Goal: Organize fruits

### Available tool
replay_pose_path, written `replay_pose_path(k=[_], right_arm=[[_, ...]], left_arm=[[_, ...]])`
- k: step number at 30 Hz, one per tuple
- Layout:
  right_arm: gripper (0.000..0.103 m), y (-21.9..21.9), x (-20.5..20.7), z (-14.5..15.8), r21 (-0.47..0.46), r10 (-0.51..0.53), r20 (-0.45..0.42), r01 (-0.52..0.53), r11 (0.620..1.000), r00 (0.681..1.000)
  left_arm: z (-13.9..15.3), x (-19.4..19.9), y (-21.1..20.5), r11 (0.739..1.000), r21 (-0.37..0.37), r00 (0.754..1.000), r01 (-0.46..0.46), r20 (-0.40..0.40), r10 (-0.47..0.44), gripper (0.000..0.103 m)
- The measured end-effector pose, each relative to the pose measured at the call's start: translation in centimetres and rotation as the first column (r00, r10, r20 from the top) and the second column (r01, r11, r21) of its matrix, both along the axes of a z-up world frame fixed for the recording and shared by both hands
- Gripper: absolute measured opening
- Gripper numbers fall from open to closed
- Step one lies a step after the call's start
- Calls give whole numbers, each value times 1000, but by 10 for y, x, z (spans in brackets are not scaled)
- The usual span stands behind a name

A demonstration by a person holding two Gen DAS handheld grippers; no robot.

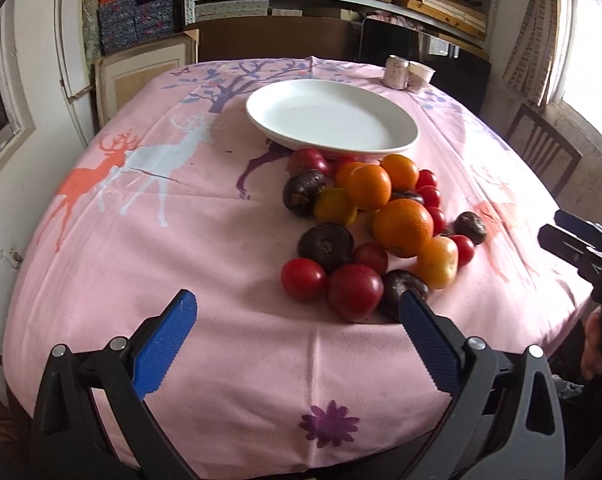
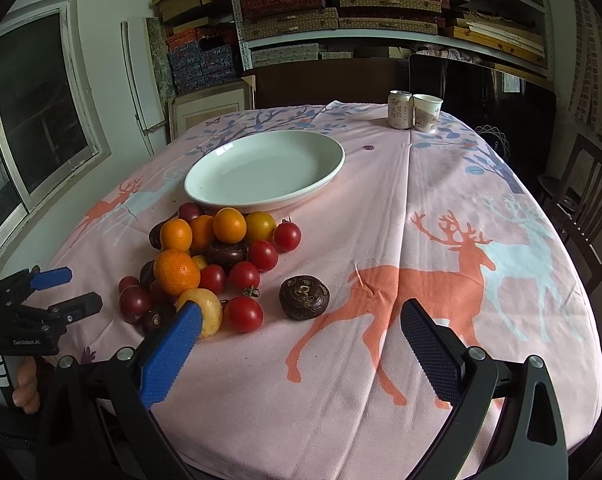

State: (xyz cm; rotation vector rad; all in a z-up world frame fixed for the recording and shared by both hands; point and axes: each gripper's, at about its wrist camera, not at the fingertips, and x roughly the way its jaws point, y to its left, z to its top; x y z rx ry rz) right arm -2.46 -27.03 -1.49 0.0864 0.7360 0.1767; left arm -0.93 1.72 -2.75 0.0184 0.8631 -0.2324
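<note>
A: Where did your fruit sit?

B: Your fruit pile [image 1: 377, 232] lay on the bench's pink deer-print cloth [image 1: 149, 240], heaped just in front of the white plate [image 1: 333, 118]. The farthest fruits touched or ran under the plate's near rim. Oranges topped the heap, with red tomatoes and dark purple fruits around the edges. The plate held nothing.

A: Any strays?

B: One dark brown fruit [image 2: 304, 297] sat apart from the pile, to its right in your right wrist view, with one red tomato [image 2: 243, 314] near it.

A: And your tongs?

B: Your left tongs [image 1: 297, 312] were released, blue pads spread wide and holding nothing, low over the bench's near edge. The right-hand pad overlapped a dark fruit [image 1: 401, 288] at the pile's near end; I could not tell whether it touched. Your right tongs [image 2: 301, 324] were likewise spread and empty, the stray brown fruit framed just beyond the gap. Their left pad covered part of a yellow fruit [image 2: 207, 306].

A: Anything in the way?

B: A drink can [image 2: 399, 109] and paper cup [image 2: 426, 112] stood together at the far right of the bench, well apart from the fruit. A wooden chair [image 2: 581, 216] stood off the right side. Shelves of boxes [image 2: 341, 4] filled the back wall.
</note>
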Motion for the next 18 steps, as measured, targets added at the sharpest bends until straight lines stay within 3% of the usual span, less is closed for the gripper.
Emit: replay_pose_path(k=[5,10,14,16,18], right_arm=[[100,4,4,-6,7,12,-22,-12,1000,1000],[100,2,2,-6,-2,7,-17,-7,1000,1000],[100,-3,4,-10,6,-9,-31,10,1000,999],[100,-4,3,-11,6,-12,-32,12,1000,999],[100,-3,4,-13,7,-12,-37,13,1000,999]], left_arm=[[-19,12,2,999,-38,997,-20,-79,17,98],[-19,9,-22,995,103,999,14,27,-17,98],[-21,8,-41,986,141,994,94,40,-100,95],[-25,10,-47,980,166,992,114,37,-122,69],[-26,13,-48,979,156,989,130,43,-138,55]])
